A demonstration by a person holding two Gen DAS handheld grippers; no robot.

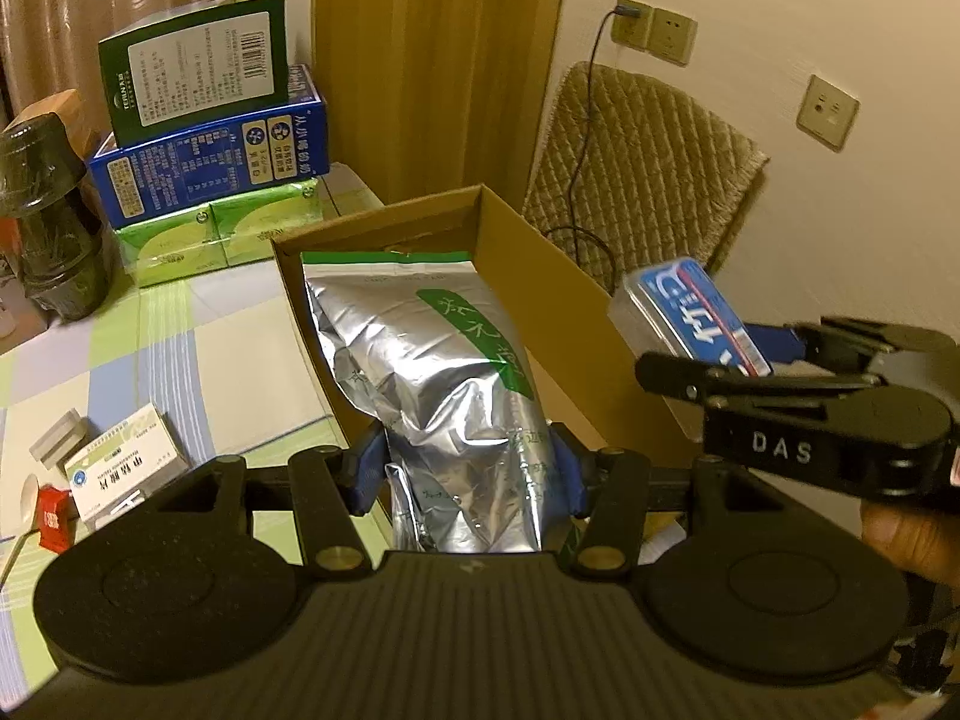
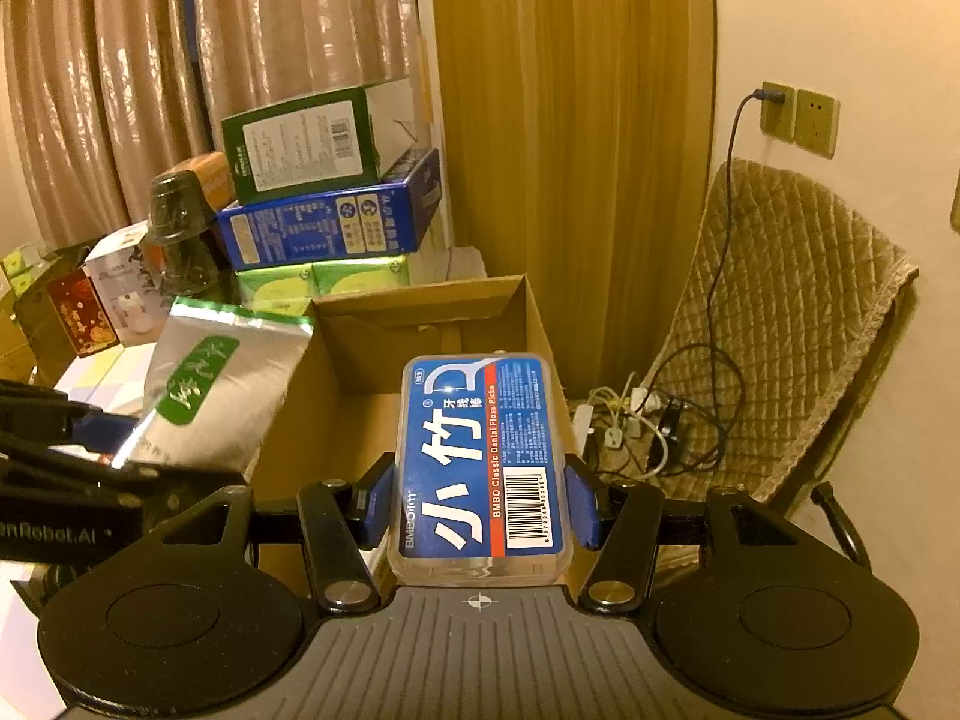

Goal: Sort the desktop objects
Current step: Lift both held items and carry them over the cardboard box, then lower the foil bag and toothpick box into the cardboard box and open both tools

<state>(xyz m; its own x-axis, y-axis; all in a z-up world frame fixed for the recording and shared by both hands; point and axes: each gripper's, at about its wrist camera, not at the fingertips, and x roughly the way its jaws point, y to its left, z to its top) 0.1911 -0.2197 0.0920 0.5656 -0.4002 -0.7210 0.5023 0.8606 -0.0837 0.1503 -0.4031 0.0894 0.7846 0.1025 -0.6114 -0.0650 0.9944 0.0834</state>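
The left tool (image 1: 468, 474) is closed, its blue pads (image 1: 367, 471) pressed against both sides of what it holds, pointing forward and slightly down. The right tool (image 2: 480, 501) is likewise clamped, its pads (image 2: 585, 504) squeezing from either side. In the left wrist view the right tool sits just to the right and a little higher, with part of a hand (image 1: 906, 540) gripping behind it.

Black left gripper (image 1: 468, 468) and right gripper (image 2: 480, 504); blue pads; brass pivot screws; white "DAS" lettering
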